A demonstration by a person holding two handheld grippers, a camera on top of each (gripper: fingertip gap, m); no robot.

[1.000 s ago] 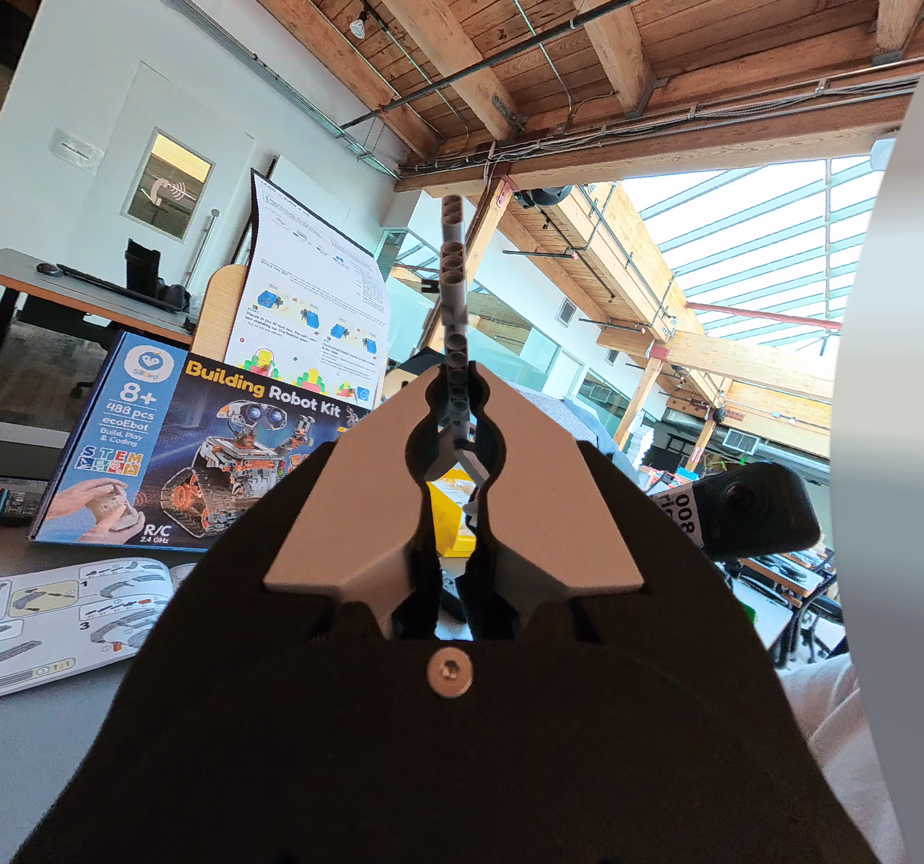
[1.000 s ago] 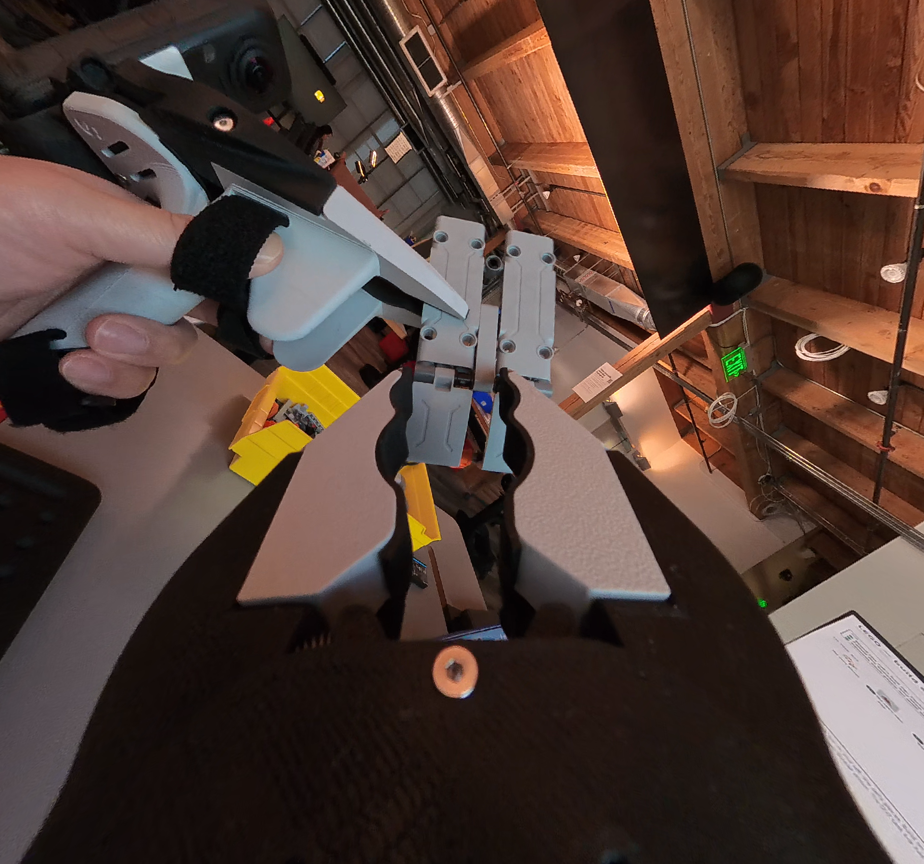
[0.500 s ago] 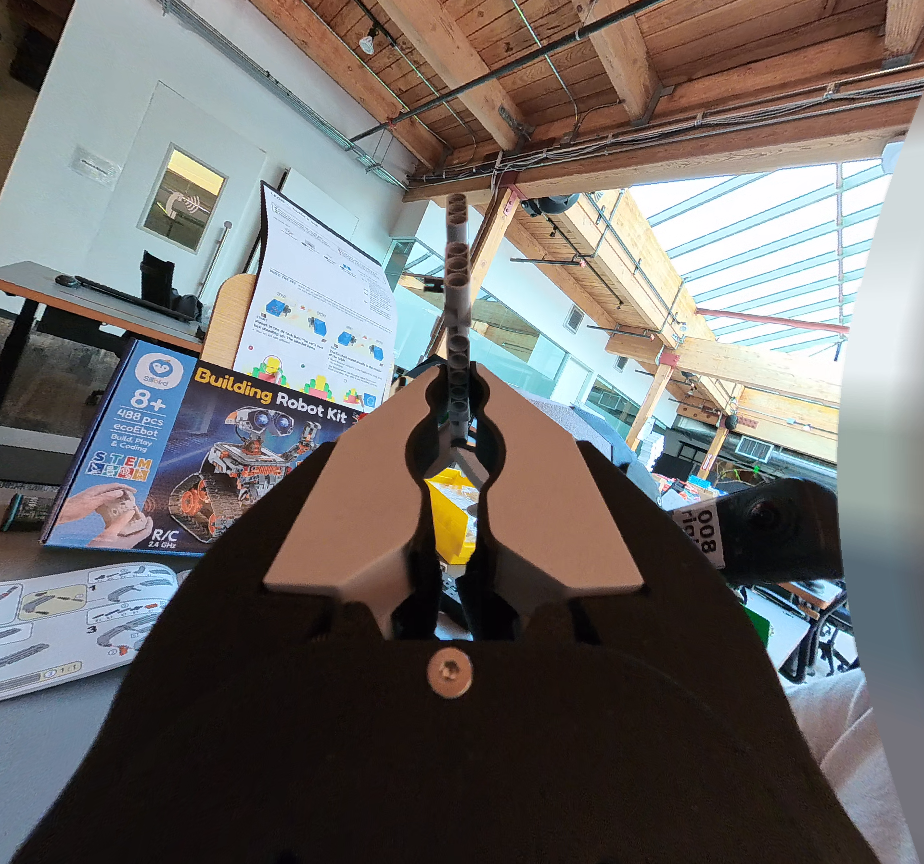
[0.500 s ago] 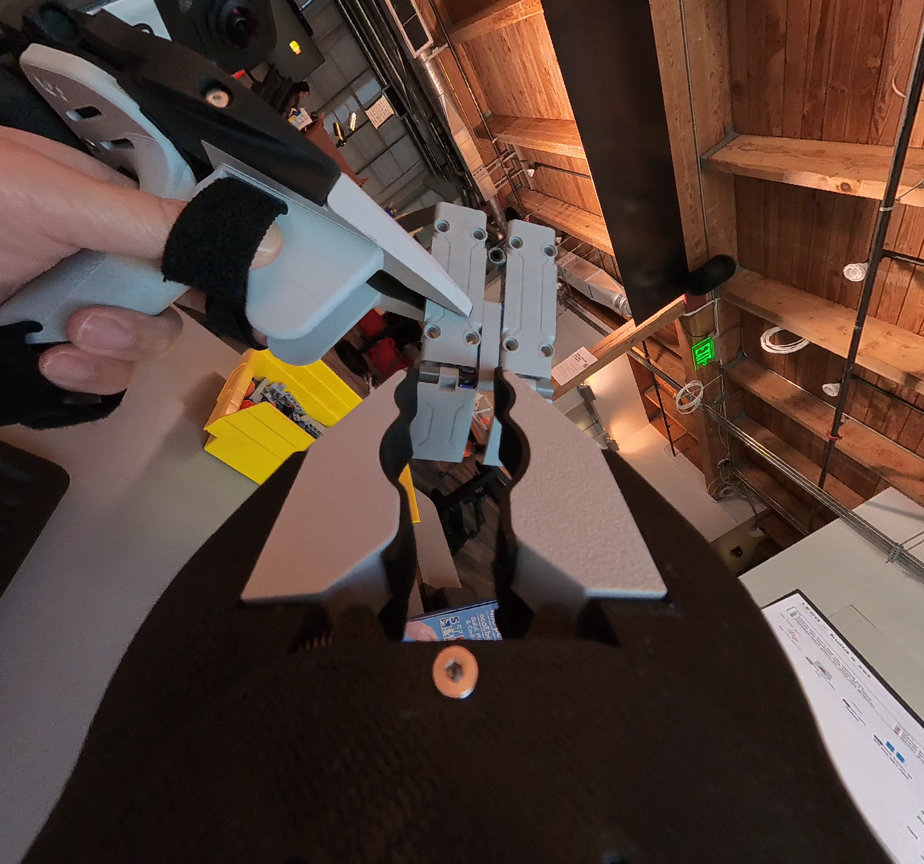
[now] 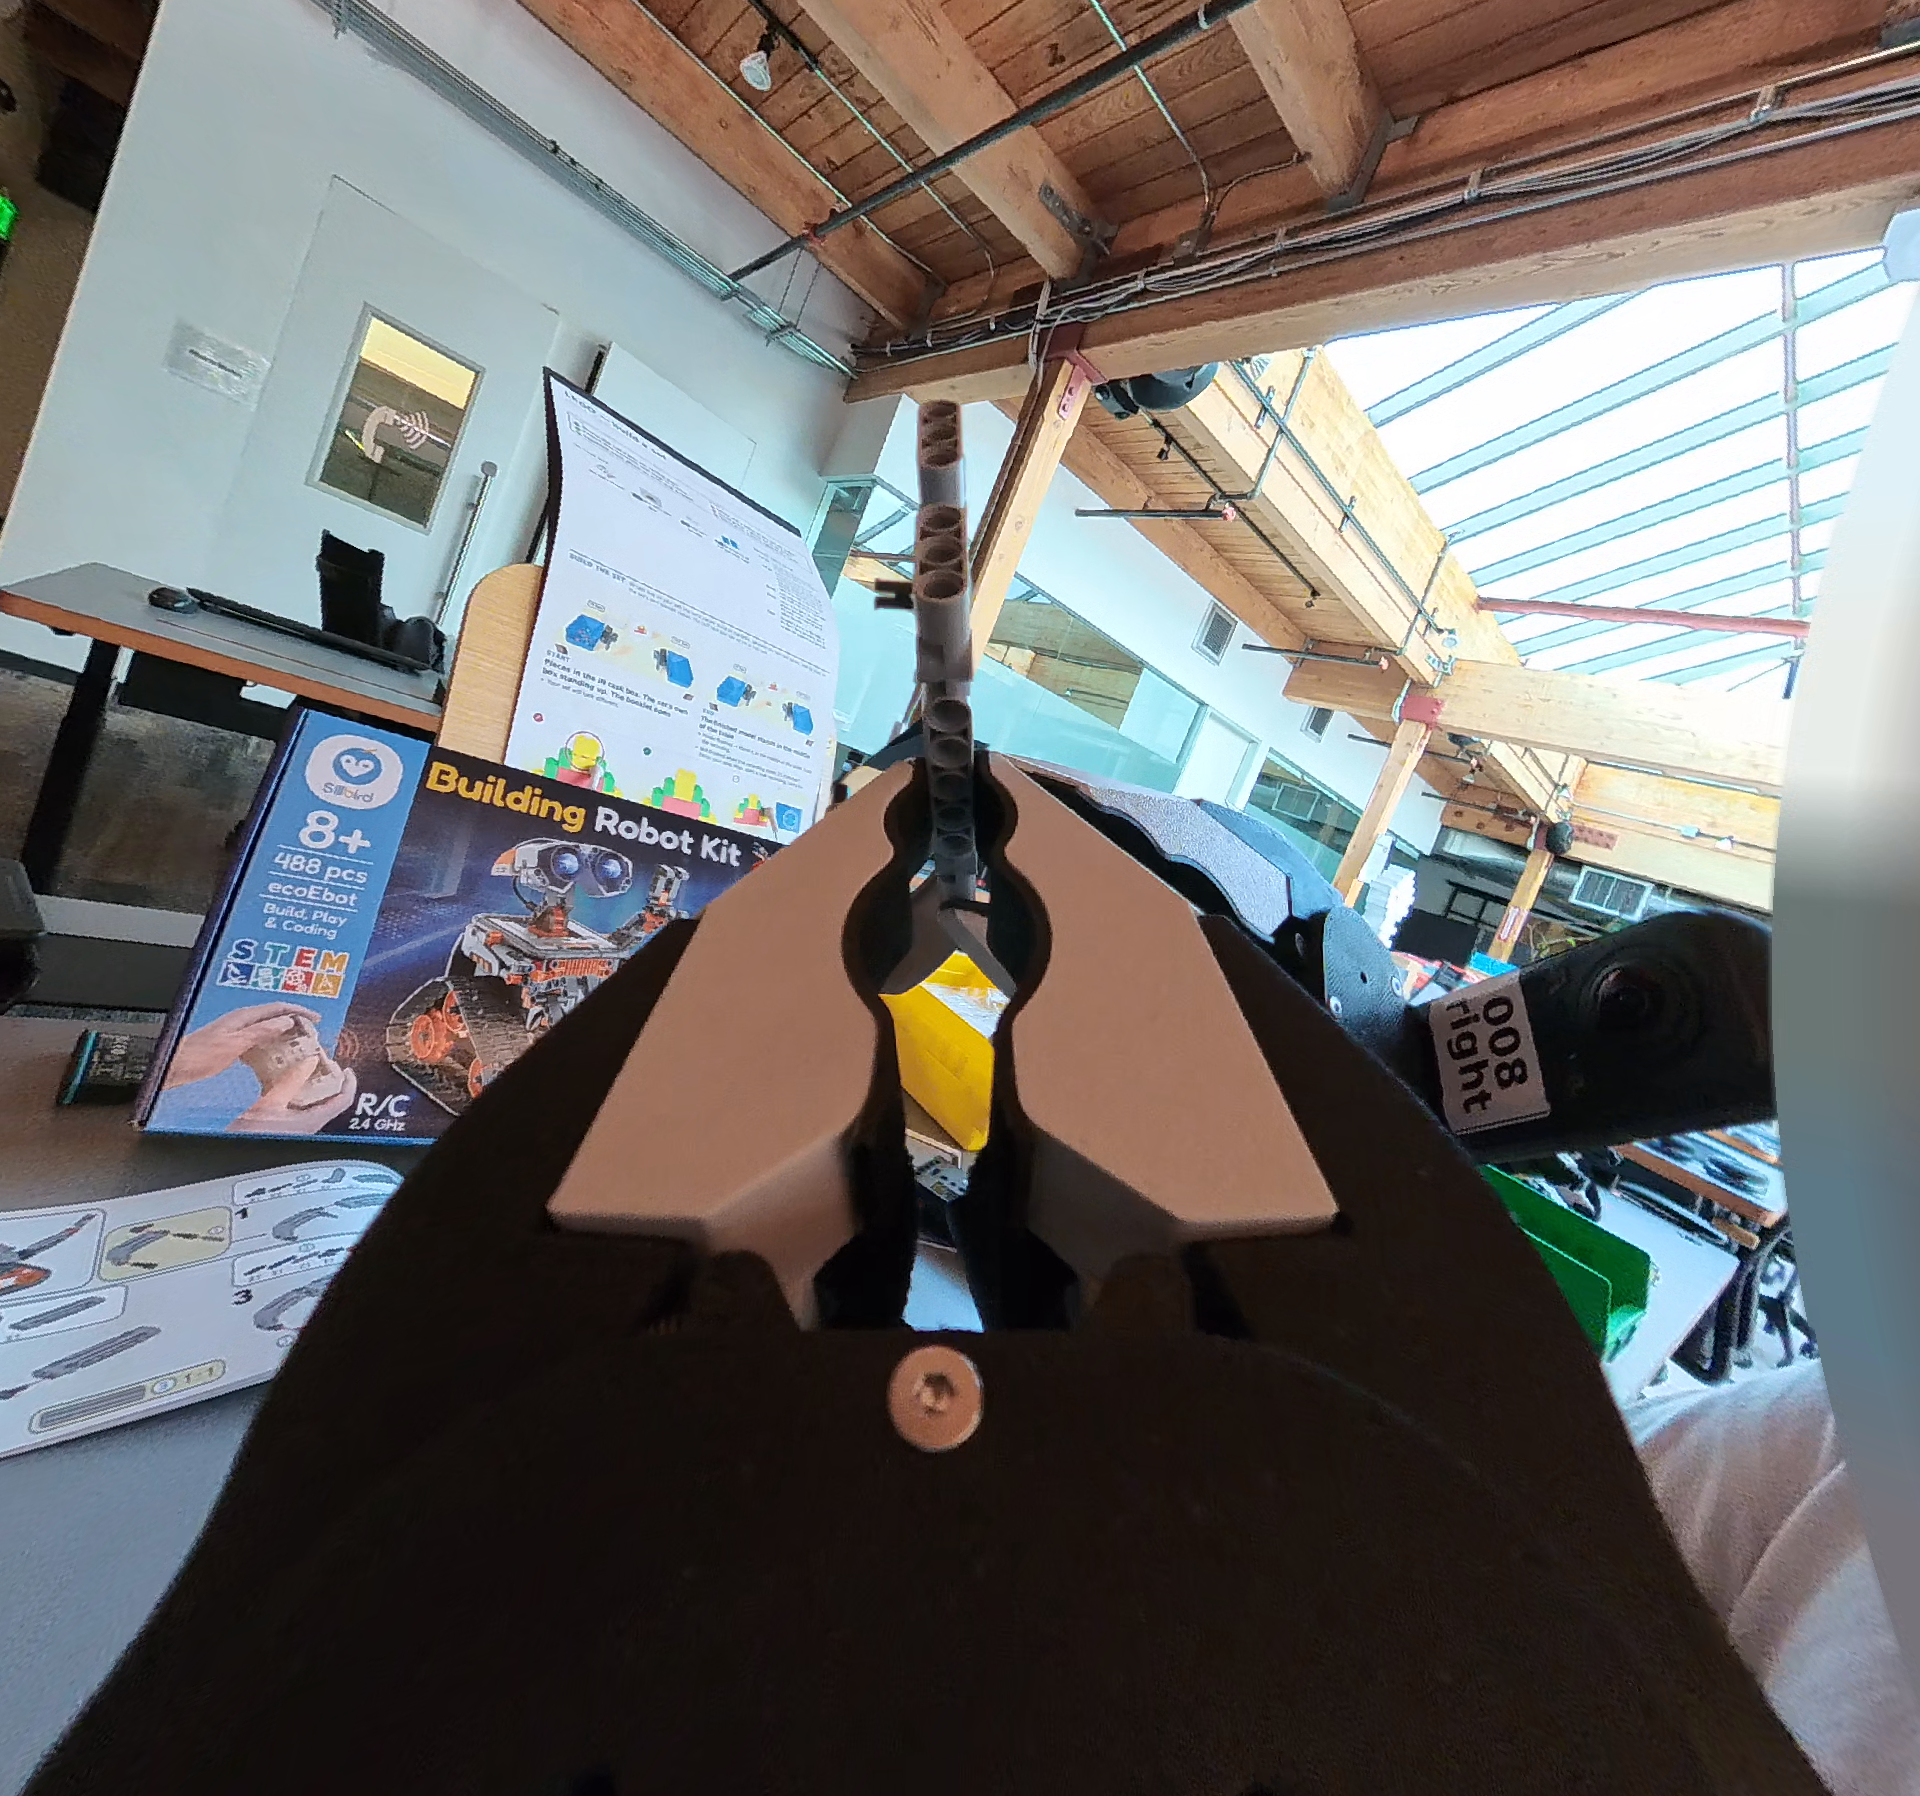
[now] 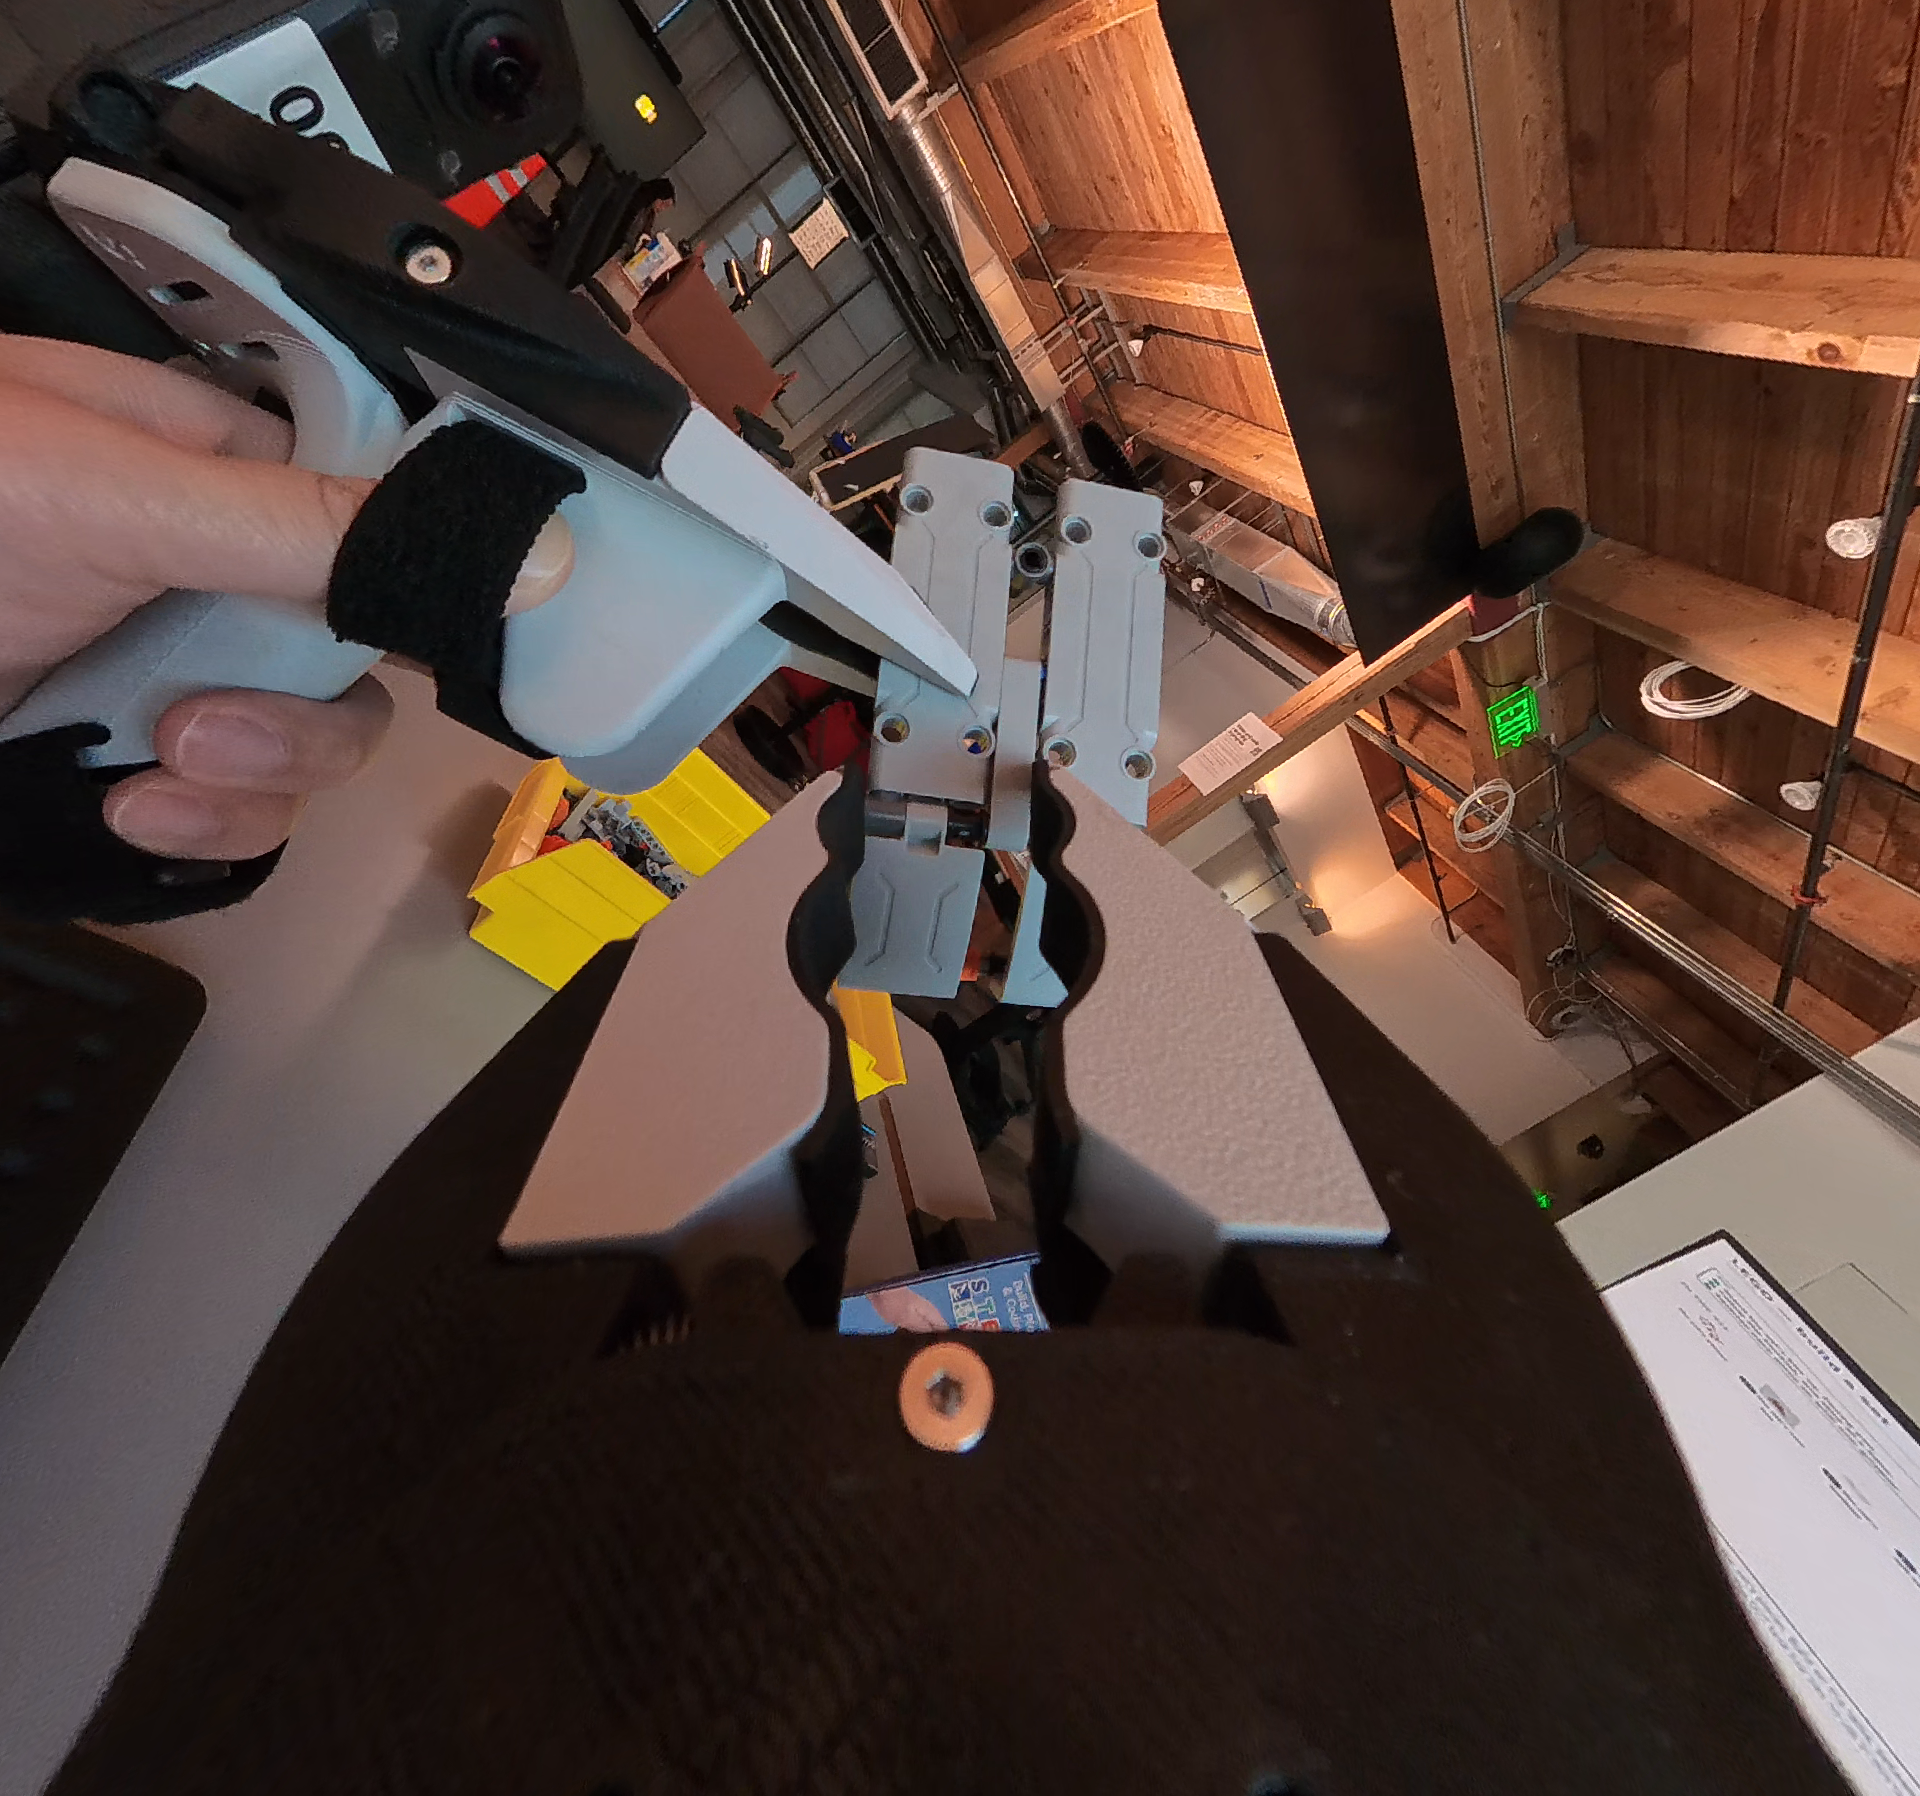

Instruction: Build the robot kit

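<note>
While both of my grippers pointed up at the timber ceiling, I logged two held items. One: a slim grey perforated plastic beam [image 5: 943,645], upright, pinched between the closed tips of my left gripper [image 5: 948,816]. Two: a grey hinged plastic assembly of paired studded panels [image 6: 1013,666], clamped by my right gripper [image 6: 940,811], the left gripper's fingertip [image 6: 914,640] touching its panel. One yellow parts bin [image 6: 582,889] and one blue robot kit box [image 5: 416,925] sat on the grey table [image 6: 260,1071].
</note>
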